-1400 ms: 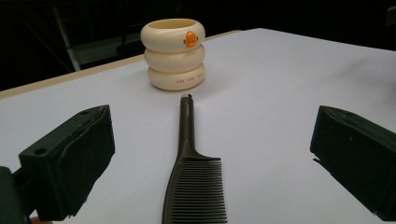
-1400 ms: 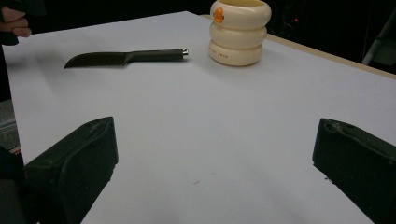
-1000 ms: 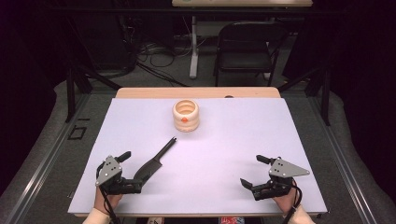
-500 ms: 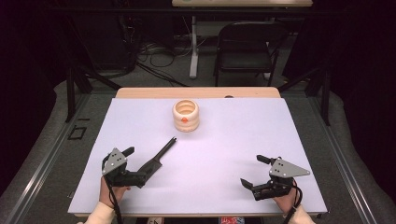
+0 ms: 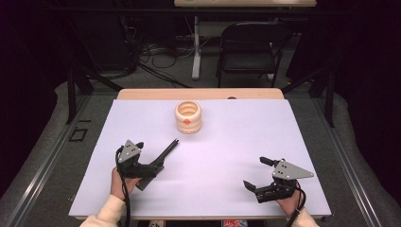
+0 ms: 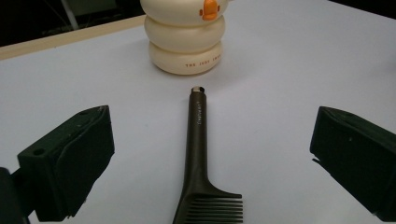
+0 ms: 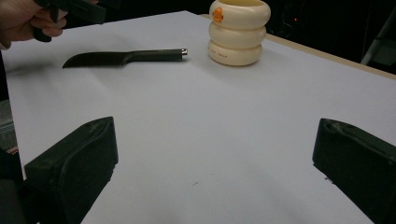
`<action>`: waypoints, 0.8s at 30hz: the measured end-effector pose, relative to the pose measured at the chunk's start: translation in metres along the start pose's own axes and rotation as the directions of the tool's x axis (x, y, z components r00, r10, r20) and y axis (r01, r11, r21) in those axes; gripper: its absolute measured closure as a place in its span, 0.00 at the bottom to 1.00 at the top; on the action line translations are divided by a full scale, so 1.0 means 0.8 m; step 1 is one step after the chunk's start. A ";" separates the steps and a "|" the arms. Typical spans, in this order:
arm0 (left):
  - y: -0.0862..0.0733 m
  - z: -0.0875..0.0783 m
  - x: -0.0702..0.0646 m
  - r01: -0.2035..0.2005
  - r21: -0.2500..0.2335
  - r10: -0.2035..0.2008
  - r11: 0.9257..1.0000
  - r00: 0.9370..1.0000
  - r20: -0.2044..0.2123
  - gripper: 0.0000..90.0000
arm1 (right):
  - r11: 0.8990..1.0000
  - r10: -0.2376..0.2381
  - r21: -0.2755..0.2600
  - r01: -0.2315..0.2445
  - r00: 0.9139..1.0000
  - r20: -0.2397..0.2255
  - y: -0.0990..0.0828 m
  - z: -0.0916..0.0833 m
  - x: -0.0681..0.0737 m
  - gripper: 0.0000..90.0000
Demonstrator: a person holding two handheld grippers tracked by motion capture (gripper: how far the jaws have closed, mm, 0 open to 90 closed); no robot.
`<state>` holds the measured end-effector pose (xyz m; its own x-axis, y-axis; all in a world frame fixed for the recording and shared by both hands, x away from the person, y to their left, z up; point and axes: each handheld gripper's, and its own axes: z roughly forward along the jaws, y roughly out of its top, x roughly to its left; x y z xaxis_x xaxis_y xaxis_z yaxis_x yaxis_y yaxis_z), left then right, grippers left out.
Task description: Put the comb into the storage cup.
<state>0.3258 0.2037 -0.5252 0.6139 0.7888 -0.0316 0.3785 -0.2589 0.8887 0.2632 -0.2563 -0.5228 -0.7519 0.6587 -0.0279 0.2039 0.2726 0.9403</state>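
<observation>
My left gripper (image 6: 201,154) stood spread wide over the dark plastic comb (image 6: 198,154), which lay flat just before the cream ringed holder (image 6: 186,35) (ungrasped); right gripper (image 7: 210,172) idled, also unclenched.

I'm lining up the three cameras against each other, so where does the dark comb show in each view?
High view: the comb lies on the table left of centre, partly under the left gripper.
Left gripper view: bottom centre, handle pointing up.
Right gripper view: upper left, lying sideways.
Shared landmark: the cream ringed holder, just beyond the handle tip.
</observation>
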 end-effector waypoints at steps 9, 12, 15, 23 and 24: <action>0.014 0.024 0.004 0.009 0.031 -0.008 0.999 1.000 -0.028 0.00 | 1.000 0.002 0.003 -0.002 1.000 -0.002 0.000 0.001 0.000 0.00; 0.019 0.034 0.004 0.005 0.046 -0.004 0.999 1.000 -0.030 0.00 | 1.000 0.001 0.002 -0.001 1.000 -0.002 0.000 0.001 0.000 0.00; 0.024 0.044 0.003 -0.009 0.056 0.011 0.998 0.999 -0.044 0.00 | 1.000 0.000 0.003 0.000 1.000 -0.004 0.000 0.002 0.001 0.00; 0.032 0.071 0.004 -0.012 0.103 0.018 0.995 0.998 -0.059 0.00 | 1.000 0.003 0.000 -0.003 1.000 -0.008 0.000 0.001 0.000 0.00; 0.033 0.073 0.004 -0.008 0.105 0.015 0.994 0.998 -0.061 0.00 | 1.000 0.004 -0.001 -0.004 1.000 -0.007 0.000 0.002 0.000 0.00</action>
<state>0.3783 0.1665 -0.5284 0.5761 0.8173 0.0093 0.4437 -0.3223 0.8362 0.2639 -0.2551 -0.5235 -0.7556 0.6547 -0.0220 0.2063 0.2696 0.9406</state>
